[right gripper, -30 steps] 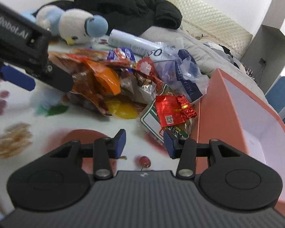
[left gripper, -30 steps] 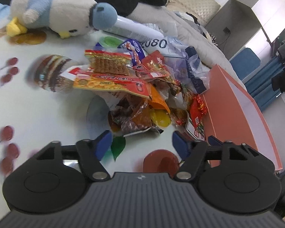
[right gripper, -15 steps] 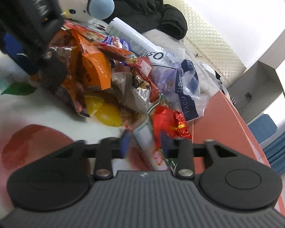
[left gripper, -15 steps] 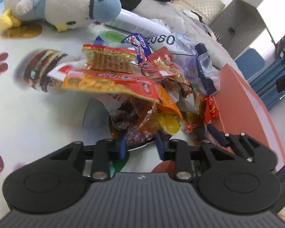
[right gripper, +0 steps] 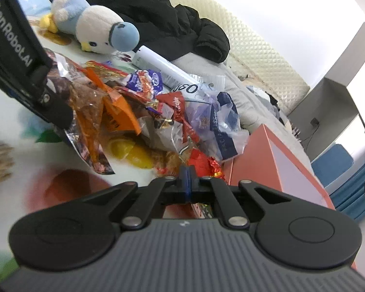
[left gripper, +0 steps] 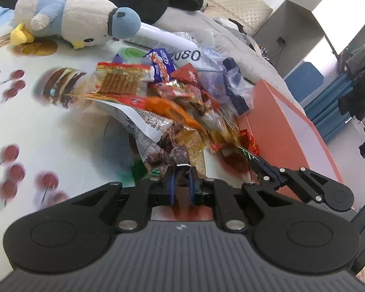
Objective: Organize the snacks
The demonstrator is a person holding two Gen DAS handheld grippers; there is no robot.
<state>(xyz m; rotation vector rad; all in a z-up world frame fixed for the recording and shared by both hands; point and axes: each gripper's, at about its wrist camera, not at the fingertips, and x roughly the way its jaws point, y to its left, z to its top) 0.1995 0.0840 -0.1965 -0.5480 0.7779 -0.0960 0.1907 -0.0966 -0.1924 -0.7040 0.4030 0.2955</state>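
A heap of snack packets [left gripper: 172, 102] lies on a printed tablecloth, also in the right wrist view [right gripper: 143, 112]. My left gripper [left gripper: 182, 174] is shut on the corner of a brown-and-white snack bag [left gripper: 155, 136], whose edge is lifted. My right gripper [right gripper: 187, 172] is shut on the edge of a thin flat packet; a red foil packet [right gripper: 204, 160] lies just beyond its tips. The right gripper also shows in the left wrist view [left gripper: 258, 163], at the heap's right edge. An orange box [left gripper: 287, 131] with a white inside stands to the right of the heap [right gripper: 275, 160].
A plush bird [left gripper: 73, 24] lies behind the heap on the left. A white tube [right gripper: 163, 65], a clear plastic bag [right gripper: 219, 114], a black jacket [right gripper: 172, 22] and grey bedding lie behind. The left gripper's body [right gripper: 14, 56] fills the right view's left side.
Both grippers went from open to shut. The left closed on the brown bag and lifted its edge; the right closed on the flat packet near the red foil.
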